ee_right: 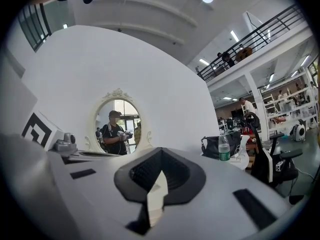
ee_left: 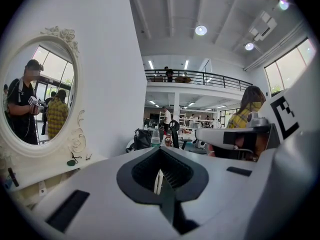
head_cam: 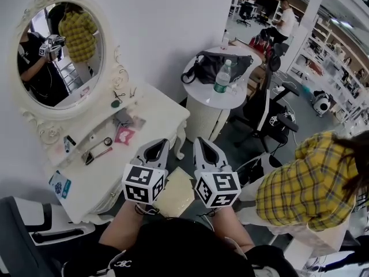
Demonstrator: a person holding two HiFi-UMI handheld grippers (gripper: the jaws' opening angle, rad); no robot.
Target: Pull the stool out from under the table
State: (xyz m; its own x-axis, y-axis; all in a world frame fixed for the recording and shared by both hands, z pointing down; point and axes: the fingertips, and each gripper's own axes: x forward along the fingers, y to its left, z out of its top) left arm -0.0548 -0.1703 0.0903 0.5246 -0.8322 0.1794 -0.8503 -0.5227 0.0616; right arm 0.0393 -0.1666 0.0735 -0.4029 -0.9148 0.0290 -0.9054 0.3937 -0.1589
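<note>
The stool's beige cushioned seat (head_cam: 176, 194) shows low in the head view, beside the front edge of the white dressing table (head_cam: 167, 111) with its oval mirror (head_cam: 60, 53). Its legs are hidden. My left gripper (head_cam: 157, 147) and right gripper (head_cam: 203, 144) are held side by side above the seat, apart from it, pointing toward the table's corner. Both have their jaws together with nothing between them. In the left gripper view the left gripper (ee_left: 159, 171) faces the mirror and table top. The right gripper (ee_right: 159, 179) also faces the mirror; neither gripper view shows the stool.
Small items, among them a pink heart-shaped object (head_cam: 124, 135), lie on the dressing table. A round white table (head_cam: 203, 103) with a black bag (head_cam: 214, 64) and a water bottle (head_cam: 222, 77) stands behind. A black office chair (head_cam: 271, 111) and a person in a yellow plaid shirt (head_cam: 305, 183) are at right.
</note>
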